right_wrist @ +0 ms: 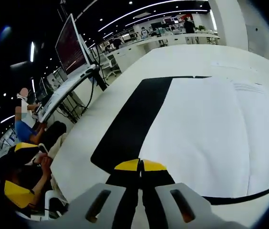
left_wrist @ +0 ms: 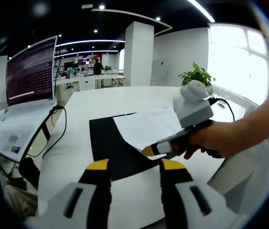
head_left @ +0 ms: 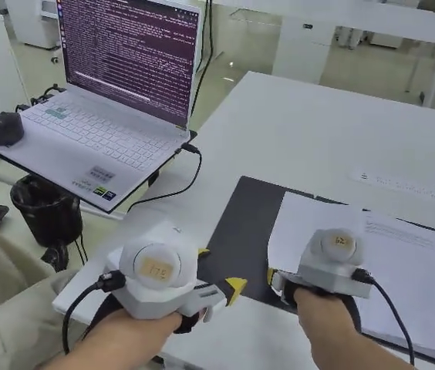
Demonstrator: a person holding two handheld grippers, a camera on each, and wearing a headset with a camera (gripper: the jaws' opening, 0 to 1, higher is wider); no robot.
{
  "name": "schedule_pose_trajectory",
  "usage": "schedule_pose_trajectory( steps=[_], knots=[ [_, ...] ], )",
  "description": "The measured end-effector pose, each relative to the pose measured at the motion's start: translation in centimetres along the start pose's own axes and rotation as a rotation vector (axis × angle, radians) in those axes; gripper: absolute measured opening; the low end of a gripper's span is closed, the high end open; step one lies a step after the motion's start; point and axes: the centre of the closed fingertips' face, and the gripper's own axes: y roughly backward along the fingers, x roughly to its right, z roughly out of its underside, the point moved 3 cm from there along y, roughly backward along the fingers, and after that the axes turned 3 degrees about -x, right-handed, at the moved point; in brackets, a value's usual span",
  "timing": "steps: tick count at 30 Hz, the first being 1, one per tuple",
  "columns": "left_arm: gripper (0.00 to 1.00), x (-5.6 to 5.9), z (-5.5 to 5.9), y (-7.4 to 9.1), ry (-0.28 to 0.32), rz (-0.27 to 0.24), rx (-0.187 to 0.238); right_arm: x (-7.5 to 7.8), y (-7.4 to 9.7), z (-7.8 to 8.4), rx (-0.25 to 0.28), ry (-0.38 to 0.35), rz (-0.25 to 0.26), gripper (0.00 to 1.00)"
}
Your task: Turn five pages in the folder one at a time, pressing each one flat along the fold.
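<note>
A black folder (head_left: 241, 231) lies open on the white table (head_left: 310, 123), with a stack of printed pages (head_left: 426, 277) on its right half. One white page (head_left: 310, 220) curls up from the stack, over the fold. My right gripper (head_left: 273, 277) is shut on that page's near left corner; in the right gripper view its yellow tips (right_wrist: 140, 165) meet at the sheet's (right_wrist: 206, 129) edge. My left gripper (head_left: 219, 271) hovers open at the table's near edge, just left of the folder. In the left gripper view its jaws (left_wrist: 134, 167) stand apart with nothing between them, facing the black cover (left_wrist: 110, 143).
A white laptop (head_left: 117, 100) with its screen lit sits on a stand at the left, a black mouse (head_left: 4, 127) beside it. Its cable (head_left: 179, 185) trails toward the folder. A black bin (head_left: 45, 208) stands on the floor below.
</note>
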Motion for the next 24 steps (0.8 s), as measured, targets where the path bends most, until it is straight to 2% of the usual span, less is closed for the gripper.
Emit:
schedule_pose_trajectory(
  steps=[5,9,11,12,16,19,22,24],
  knots=[
    [0.39,-0.2,0.7,0.0,0.021,-0.001,-0.011,-0.6,-0.9,0.8,-0.04,0.015,-0.018,0.0],
    [0.38,0.0,1.1,-0.2,0.025,0.003,-0.019,-0.5,-1.6,1.3,-0.051,0.047,-0.017,0.0],
    [0.38,0.0,1.2,-0.3,0.028,0.006,-0.024,-0.2,-1.9,2.0,-0.078,0.031,-0.026,0.0],
    [0.38,0.0,1.4,-0.5,0.027,0.01,-0.031,-0.2,-1.9,1.7,-0.05,0.024,-0.038,0.0],
    [0.38,0.0,1.9,-1.3,0.02,0.018,-0.053,-0.1,-1.9,1.7,-0.044,0.004,-0.067,0.01],
    [0.38,0.2,2.2,-1.8,0.014,0.027,-0.066,-1.2,-1.7,1.8,-0.043,0.0,-0.14,0.03],
    [0.38,0.4,2.3,-2.3,0.007,0.037,-0.079,-1.5,-1.1,1.5,-0.017,0.015,-0.148,0.07],
    [0.38,0.6,2.4,-2.8,0.001,0.048,-0.088,-1.8,-0.8,1.0,0.004,-0.015,-0.177,0.08]
  ],
)
